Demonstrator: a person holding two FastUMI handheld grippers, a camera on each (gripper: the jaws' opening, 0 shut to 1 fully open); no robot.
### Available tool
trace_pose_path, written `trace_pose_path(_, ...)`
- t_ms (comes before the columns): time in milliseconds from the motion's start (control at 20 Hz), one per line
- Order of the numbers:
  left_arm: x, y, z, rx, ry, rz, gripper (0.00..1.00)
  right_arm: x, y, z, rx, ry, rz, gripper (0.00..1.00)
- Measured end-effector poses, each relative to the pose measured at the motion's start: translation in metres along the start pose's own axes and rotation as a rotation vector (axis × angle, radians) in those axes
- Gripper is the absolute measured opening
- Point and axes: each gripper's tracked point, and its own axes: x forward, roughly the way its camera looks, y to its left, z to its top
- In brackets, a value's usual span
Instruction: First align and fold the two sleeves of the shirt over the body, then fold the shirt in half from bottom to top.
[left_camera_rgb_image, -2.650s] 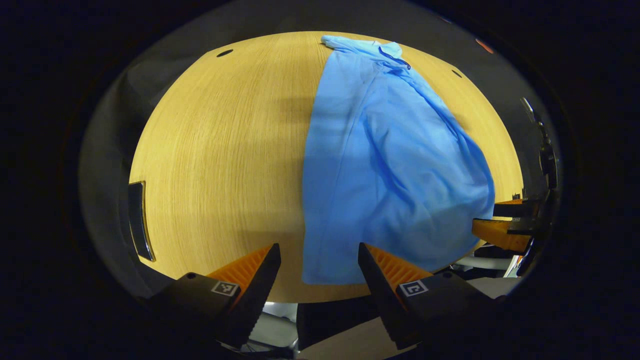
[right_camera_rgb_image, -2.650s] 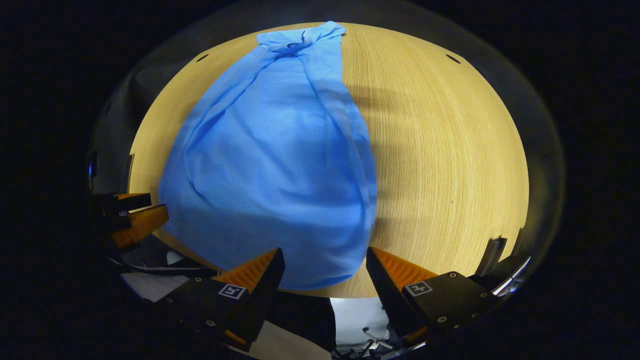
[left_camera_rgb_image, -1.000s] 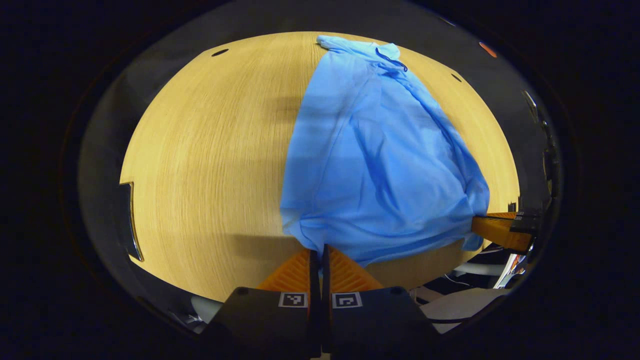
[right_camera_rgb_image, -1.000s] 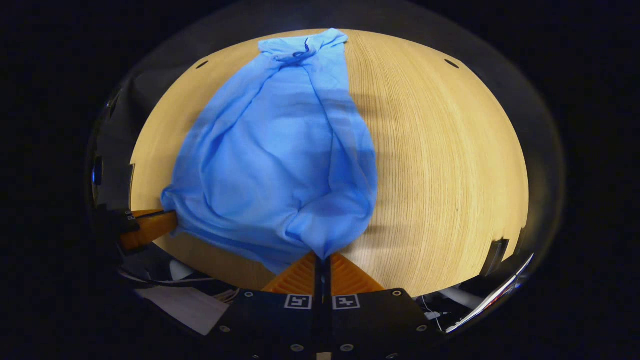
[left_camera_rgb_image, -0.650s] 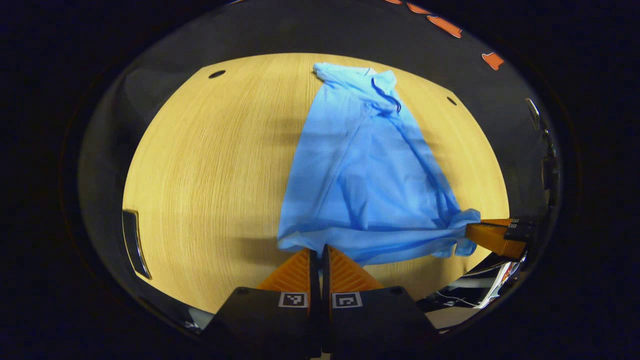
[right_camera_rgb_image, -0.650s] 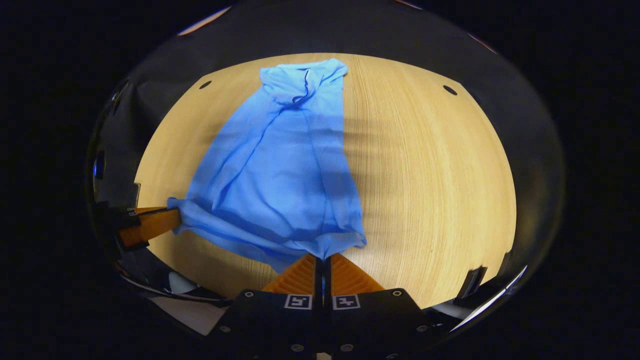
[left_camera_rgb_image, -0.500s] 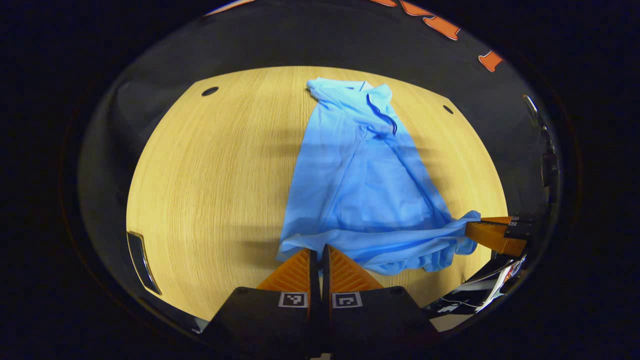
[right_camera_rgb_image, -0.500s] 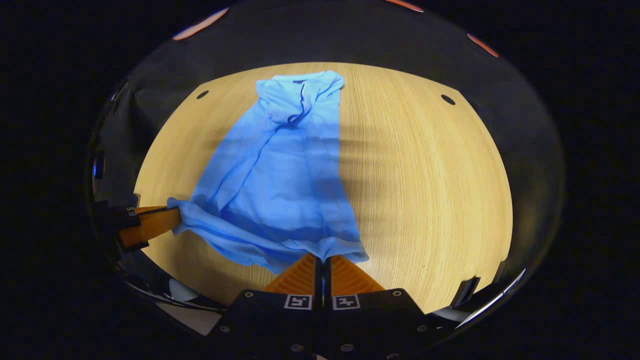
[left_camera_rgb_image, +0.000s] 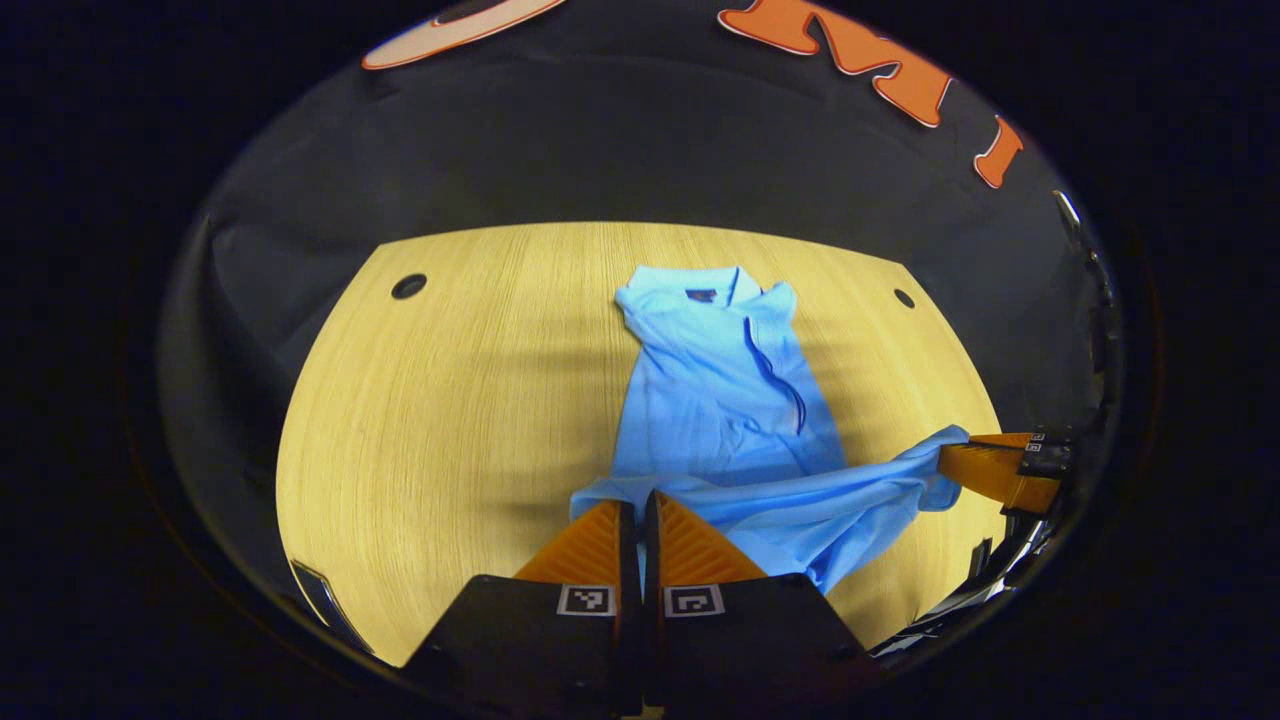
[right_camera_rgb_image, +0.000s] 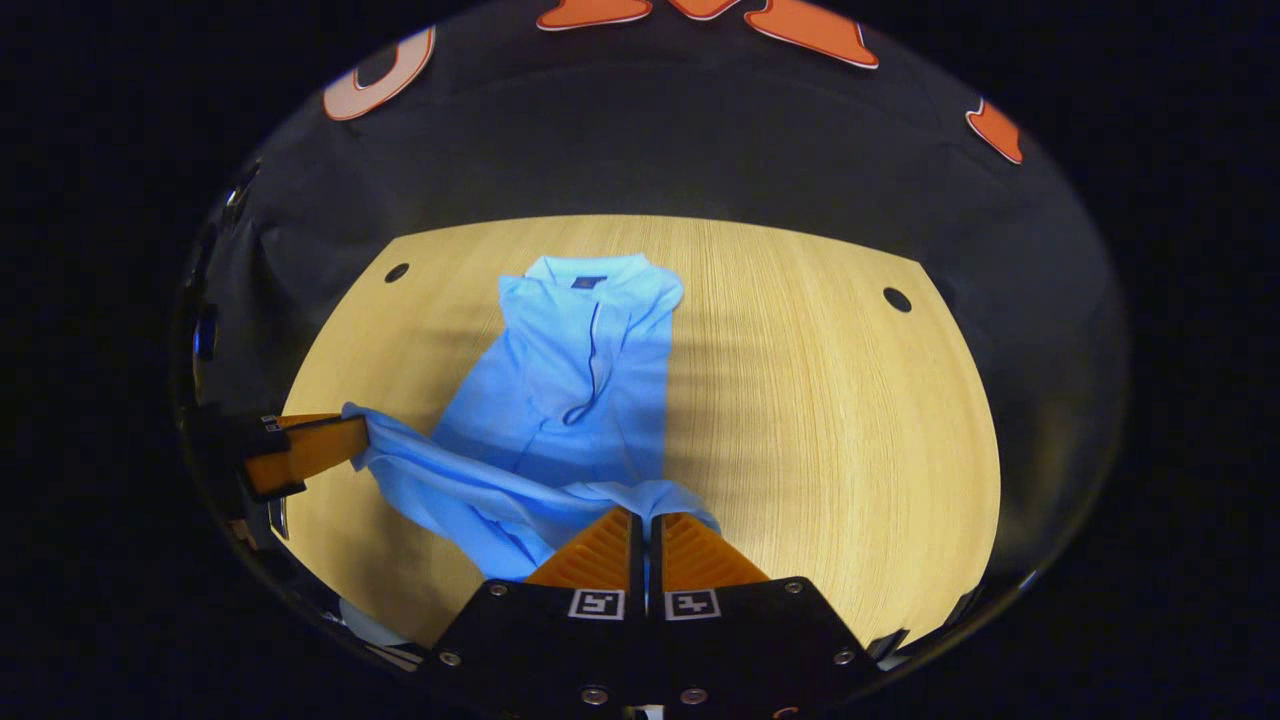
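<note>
Shirt (left_camera_rgb_image: 725, 400) on bench (left_camera_rgb_image: 450, 400), collar at far edge. Left gripper view: left gripper (left_camera_rgb_image: 634, 510) clamped on one hem corner, now lifted and carried toward collar. Right gripper view: right gripper (right_camera_rgb_image: 641, 518) pinches the other corner; bottom-to-top fold underway.

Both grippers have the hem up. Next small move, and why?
Probably carry both forward toward the collar, then lower. The left gripper and right gripper are each shut on a bottom corner of the shirt, the hem sags between them over the table, and it sits short of the collar.
</note>
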Motion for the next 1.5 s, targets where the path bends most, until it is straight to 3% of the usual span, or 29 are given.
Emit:
trace_pose_path(250,0.031,0.007,0.067,-0.002,-0.06,0.002,0.04,0.026,-0.006,0.064,0.009,-0.057,-0.01,0.0)
trace_pose_path(650,0.099,0.022,0.133,0.008,-0.076,0.021,0.04,0.087,-0.015,0.136,0.05,-0.085,-0.014,0.0)
trace_pose_path(950,0.148,0.025,0.122,0.043,-0.004,0.044,0.04,0.132,-0.014,0.135,0.057,-0.043,-0.008,0.01)
trace_pose_path(1150,0.155,0.033,0.119,0.033,0.004,0.046,0.15,0.133,-0.014,0.133,0.076,-0.024,-0.008,0.05)
trace_pose_path(1250,0.147,0.034,0.12,0.011,-0.008,0.044,0.3,0.133,-0.014,0.135,0.094,-0.037,0.003,0.1)
trace_pose_path(1300,0.143,0.035,0.12,-0.001,-0.015,0.043,0.5,0.129,-0.012,0.134,0.103,-0.038,0.001,0.16)
trace_pose_path(1450,0.132,0.044,0.123,-0.043,-0.058,0.06,0.87,0.12,-0.014,0.129,0.115,-0.054,-0.008,0.55)
trace_pose_path(1500,0.117,0.044,0.128,-0.055,-0.08,0.065,1.0,0.113,-0.013,0.125,0.12,-0.057,-0.005,0.63)
